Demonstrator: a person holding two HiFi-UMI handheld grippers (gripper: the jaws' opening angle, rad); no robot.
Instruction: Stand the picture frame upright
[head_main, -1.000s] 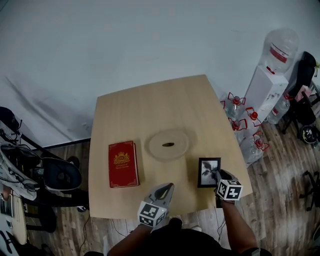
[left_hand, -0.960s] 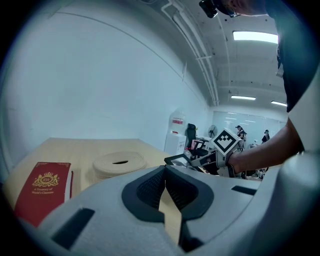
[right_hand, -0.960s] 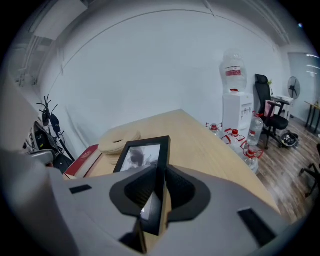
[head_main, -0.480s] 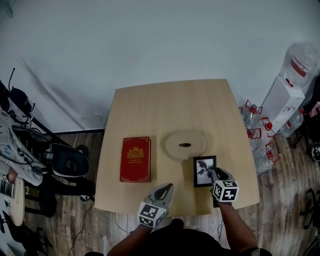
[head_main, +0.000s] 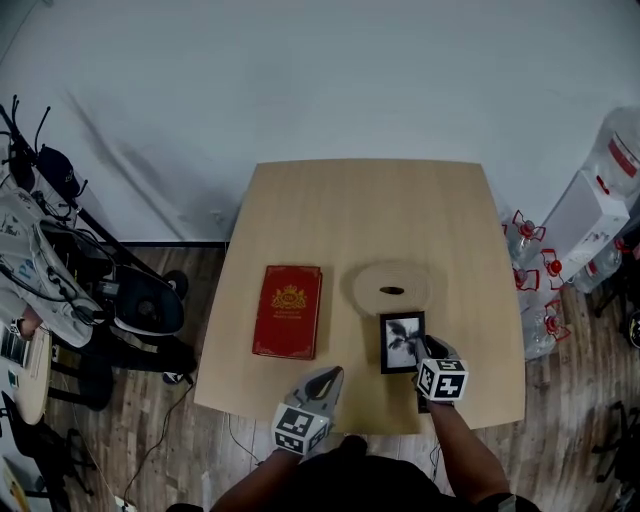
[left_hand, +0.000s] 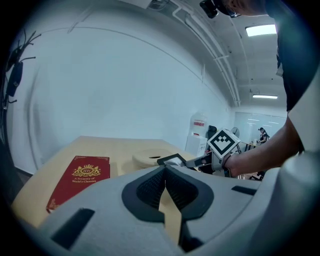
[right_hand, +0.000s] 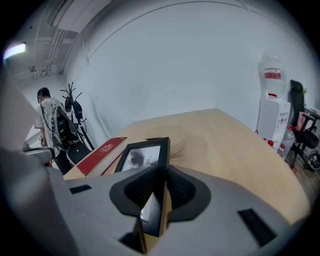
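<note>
A black picture frame (head_main: 402, 342) with a dark plant photo is held by my right gripper (head_main: 424, 352), which is shut on its near right edge. In the right gripper view the frame (right_hand: 145, 154) sticks out from between the jaws, its face turned up and to the left. It hangs just in front of a round wooden disc (head_main: 392, 290). From the left gripper view the frame (left_hand: 172, 160) looks lifted off the table. My left gripper (head_main: 328, 378) is shut on nothing above the table's (head_main: 370, 210) front edge.
A red book (head_main: 288, 311) lies flat left of the disc. Water bottles and a dispenser (head_main: 590, 215) stand on the floor to the right. A chair and a coat rack (head_main: 60, 270) crowd the left side.
My right gripper has carried the frame to the left, from the table's right side to just in front of the disc. The head view has shifted too.
</note>
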